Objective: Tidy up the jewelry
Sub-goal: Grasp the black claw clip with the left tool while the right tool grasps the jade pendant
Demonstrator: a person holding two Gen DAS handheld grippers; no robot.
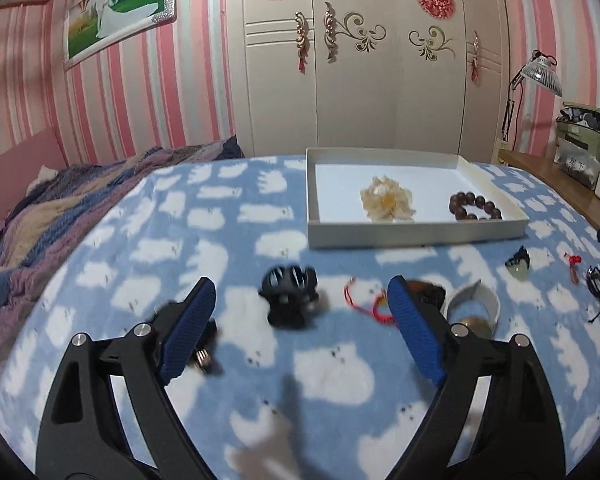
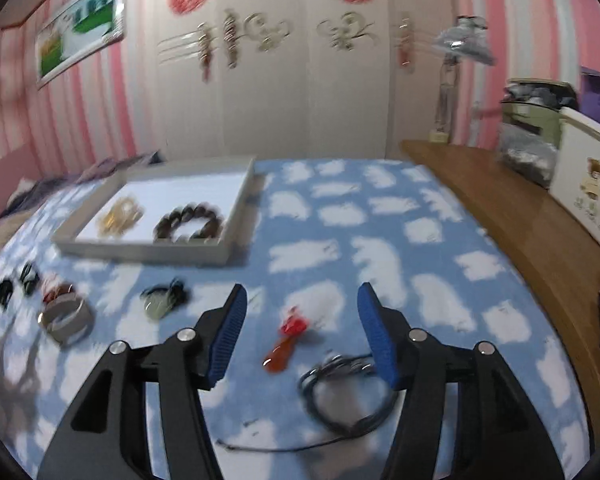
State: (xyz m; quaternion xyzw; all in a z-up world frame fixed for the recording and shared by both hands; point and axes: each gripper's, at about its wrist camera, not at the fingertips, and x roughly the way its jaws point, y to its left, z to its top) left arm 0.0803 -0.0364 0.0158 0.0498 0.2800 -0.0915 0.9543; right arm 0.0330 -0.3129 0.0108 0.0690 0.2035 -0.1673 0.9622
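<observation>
Left hand-held gripper point(image 1: 300, 312) hovering wide, empty, over black hair claw point(image 1: 289, 297); right hand-held gripper point(image 2: 301, 312) gaping, empty, above red pendant point(image 2: 286, 340) on bed point(image 2: 340, 216).

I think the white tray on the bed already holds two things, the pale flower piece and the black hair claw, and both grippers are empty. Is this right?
Not quite. Besides the pale flower piece, the white tray holds a brown bead bracelet, not the black hair claw, which lies on the blanket ahead of the left gripper. The left wrist view shows it. Both grippers, including the right gripper, are indeed empty.
</observation>
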